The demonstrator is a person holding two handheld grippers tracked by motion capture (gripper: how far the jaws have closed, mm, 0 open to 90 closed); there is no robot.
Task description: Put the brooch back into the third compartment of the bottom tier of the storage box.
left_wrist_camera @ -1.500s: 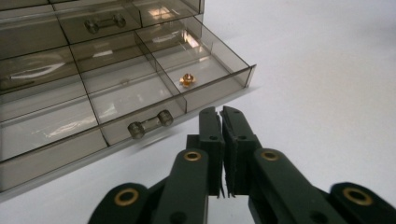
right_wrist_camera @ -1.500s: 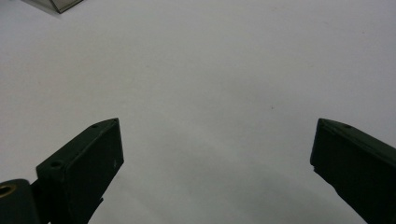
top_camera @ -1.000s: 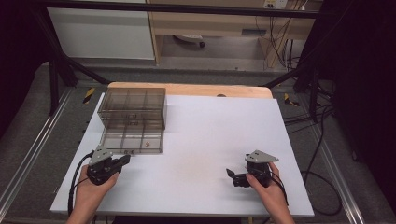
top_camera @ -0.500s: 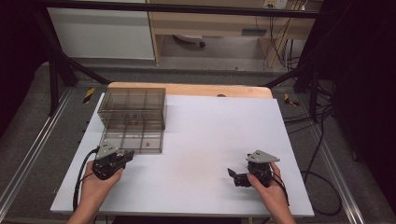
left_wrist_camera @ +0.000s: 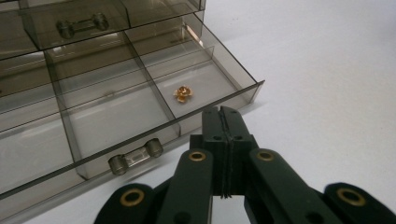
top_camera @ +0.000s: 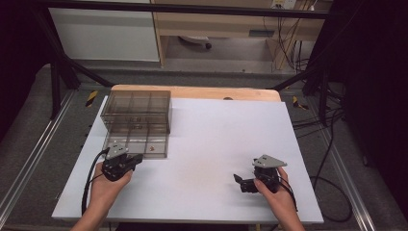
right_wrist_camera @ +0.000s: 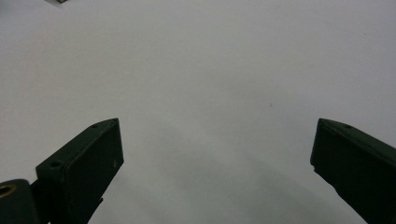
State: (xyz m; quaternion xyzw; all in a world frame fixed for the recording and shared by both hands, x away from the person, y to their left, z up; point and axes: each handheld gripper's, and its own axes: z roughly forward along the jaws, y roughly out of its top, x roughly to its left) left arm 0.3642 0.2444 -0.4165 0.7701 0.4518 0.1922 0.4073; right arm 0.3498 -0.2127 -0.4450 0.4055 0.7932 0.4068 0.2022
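Beside the drawer (top_camera: 137,144), left gripper (top_camera: 136,160) edged closer.

Gold trinket (left_wrist_camera: 182,93) too small to identify (flower-like), organizer (left_wrist_camera: 93,70) cropped left

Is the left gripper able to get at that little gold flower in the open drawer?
Probably yes: the drawer is open-topped, the gold flower lies uncovered just past the left gripper, whose jaws are shut.

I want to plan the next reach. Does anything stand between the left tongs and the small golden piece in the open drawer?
Yes, the drawer's clear front wall. The left tongs, shut, sit just outside it at table level, and the golden piece lies in the compartment right behind it. The drawer is open on top, so from above nothing visible blocks.
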